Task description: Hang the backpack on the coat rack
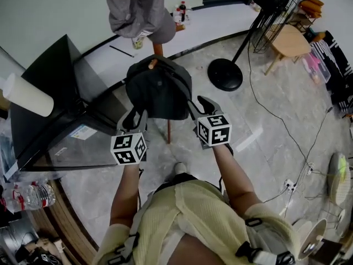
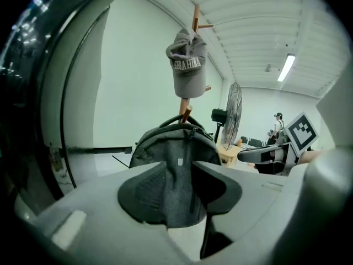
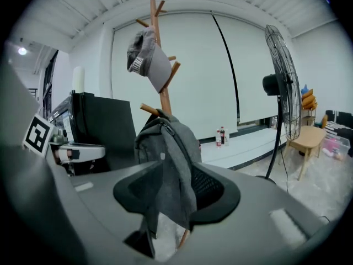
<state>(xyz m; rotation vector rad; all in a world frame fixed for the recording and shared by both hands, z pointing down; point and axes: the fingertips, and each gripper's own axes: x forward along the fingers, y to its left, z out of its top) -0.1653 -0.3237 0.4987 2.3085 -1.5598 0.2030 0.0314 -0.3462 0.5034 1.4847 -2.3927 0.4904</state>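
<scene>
A dark grey backpack [image 1: 159, 87] hangs against the wooden coat rack [image 1: 168, 130], its top handle looped at a lower peg [image 2: 186, 113]. A grey cap [image 1: 135, 10] sits on a higher peg. My left gripper [image 1: 137, 116] holds the backpack's lower left side and my right gripper [image 1: 199, 105] its lower right side. In the left gripper view the backpack [image 2: 174, 145] fills the gap between the jaws of the left gripper [image 2: 177, 173]. The right gripper view shows fabric of the backpack [image 3: 165, 142] pinched in the right gripper [image 3: 176, 173] and drooping below it.
A standing fan [image 1: 276, 15] with a round black base [image 1: 225, 74] stands right of the rack, with its cable trailing over the floor. A dark glass-fronted cabinet [image 1: 55, 109] is close on the left. A wooden stool [image 1: 289, 40] is behind the fan, and bottles [image 1: 182, 10] stand on the white ledge.
</scene>
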